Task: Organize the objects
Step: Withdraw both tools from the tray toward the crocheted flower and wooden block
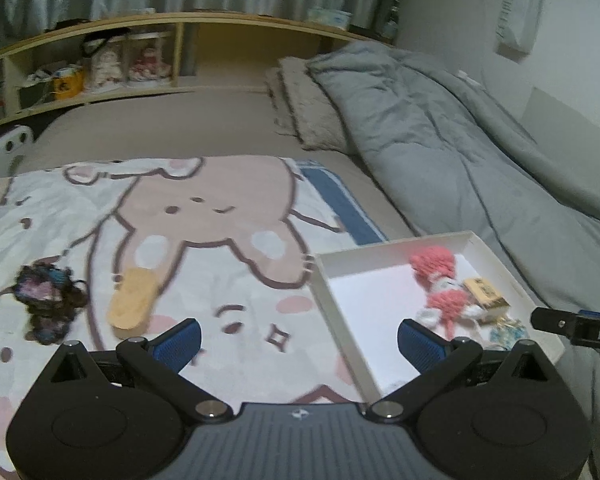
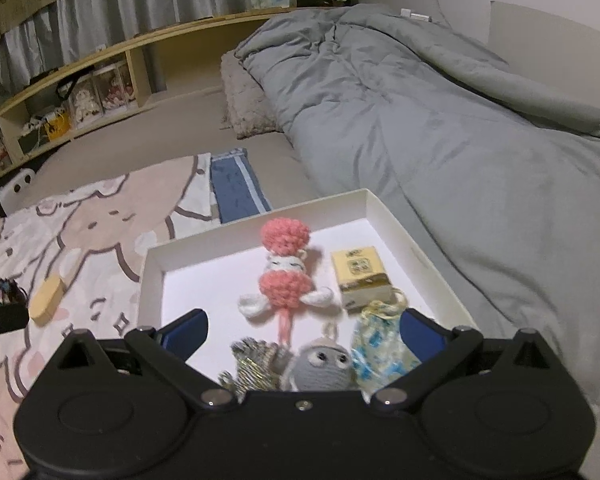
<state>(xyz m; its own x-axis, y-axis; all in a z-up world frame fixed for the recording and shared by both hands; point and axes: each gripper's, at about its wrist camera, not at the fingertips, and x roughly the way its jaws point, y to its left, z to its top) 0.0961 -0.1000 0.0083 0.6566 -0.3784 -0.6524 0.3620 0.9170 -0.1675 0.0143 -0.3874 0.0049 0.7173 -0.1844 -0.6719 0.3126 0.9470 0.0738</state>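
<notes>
Your left hand-held gripper (image 1: 298, 346) hung wide, empty. The tan oval case (image 1: 132, 304) lay on the bed blanket at its 10 o'clock, long axis toward 1 o'clock, outside the white box (image 1: 340, 312). Your right hand-held gripper (image 2: 302, 336), also wide, sat farther off over the box.

We hold our left gripper (image 1: 299, 344) wide open with nothing between its blue pads (image 1: 179, 343). It is above a cartoon bear blanket (image 1: 204, 216) on the bed. A tan oval case (image 1: 133, 303) and a dark scrunchy bundle (image 1: 46, 300) lie on the blanket, apart from each other. To our right is a white box (image 1: 356, 308). Inside it lie a pink yarn doll (image 1: 440, 284), touching a small yellow box (image 1: 485, 293), and a blue patterned pouch (image 1: 508, 330). A gray quilt (image 1: 460, 128) is beside the white box.
</notes>
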